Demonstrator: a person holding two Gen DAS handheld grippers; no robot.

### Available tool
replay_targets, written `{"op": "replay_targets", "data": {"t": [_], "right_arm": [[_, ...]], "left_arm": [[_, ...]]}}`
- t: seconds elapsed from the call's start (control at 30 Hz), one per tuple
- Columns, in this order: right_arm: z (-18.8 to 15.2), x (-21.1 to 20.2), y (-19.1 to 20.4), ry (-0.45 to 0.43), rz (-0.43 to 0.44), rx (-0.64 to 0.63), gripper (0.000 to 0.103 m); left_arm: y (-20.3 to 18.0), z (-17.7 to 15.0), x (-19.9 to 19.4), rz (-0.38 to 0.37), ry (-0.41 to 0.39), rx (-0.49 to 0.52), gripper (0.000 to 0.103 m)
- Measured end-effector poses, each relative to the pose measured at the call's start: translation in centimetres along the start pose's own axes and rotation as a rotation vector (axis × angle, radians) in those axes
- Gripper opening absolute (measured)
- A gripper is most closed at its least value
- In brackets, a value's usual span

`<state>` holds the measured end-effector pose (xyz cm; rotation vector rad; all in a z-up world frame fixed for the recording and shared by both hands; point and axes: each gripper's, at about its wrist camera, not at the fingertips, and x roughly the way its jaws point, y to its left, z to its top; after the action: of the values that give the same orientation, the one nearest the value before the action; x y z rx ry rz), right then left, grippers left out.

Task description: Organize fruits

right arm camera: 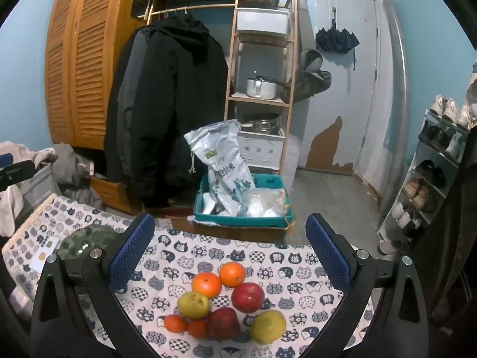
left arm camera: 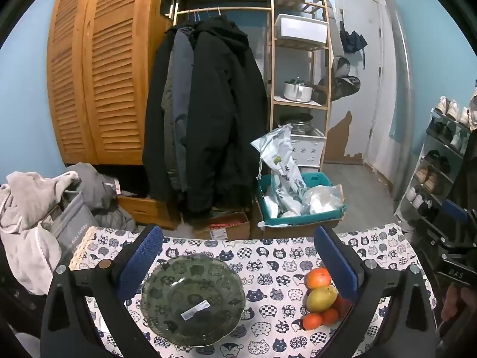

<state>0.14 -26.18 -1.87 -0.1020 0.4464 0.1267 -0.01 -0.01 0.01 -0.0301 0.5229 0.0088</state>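
Fruits [right arm camera: 226,301] lie in a loose cluster on the desk [right arm camera: 184,256], straight ahead of the right gripper [right arm camera: 229,247] and centred between its jaws, which stand wide apart and hold nothing. Left of them, the green glass bowl [left arm camera: 193,299] sits empty ahead of the left gripper [left arm camera: 238,256], nearer its left jaw; those jaws gape too, empty. From the left view the pile shows just inside the right jaw, partly hidden by it. The cluster spreads across the right jaws' gap, with no long axis to speak of; the oranges [right arm camera: 206,284] lie farthest out, a yellow pear [right arm camera: 267,326] nearest, though it could be a lemon. The right hand is plainly nearer the fruit. The desk wears a cat-print cloth; beyond hang dark coats [right arm camera: 167,113] by a louvred wardrobe [right arm camera: 80,59].
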Motion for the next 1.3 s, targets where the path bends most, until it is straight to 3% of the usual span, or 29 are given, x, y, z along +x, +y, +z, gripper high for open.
{"op": "replay_targets", "data": {"t": [1.3], "right_arm": [[0.2,-0.2,0.0,-0.004,-0.002,-0.007,0.100]], "left_arm": [[-0.3,0.5,-0.9,-0.004,-0.025,0.002,0.102]]}}
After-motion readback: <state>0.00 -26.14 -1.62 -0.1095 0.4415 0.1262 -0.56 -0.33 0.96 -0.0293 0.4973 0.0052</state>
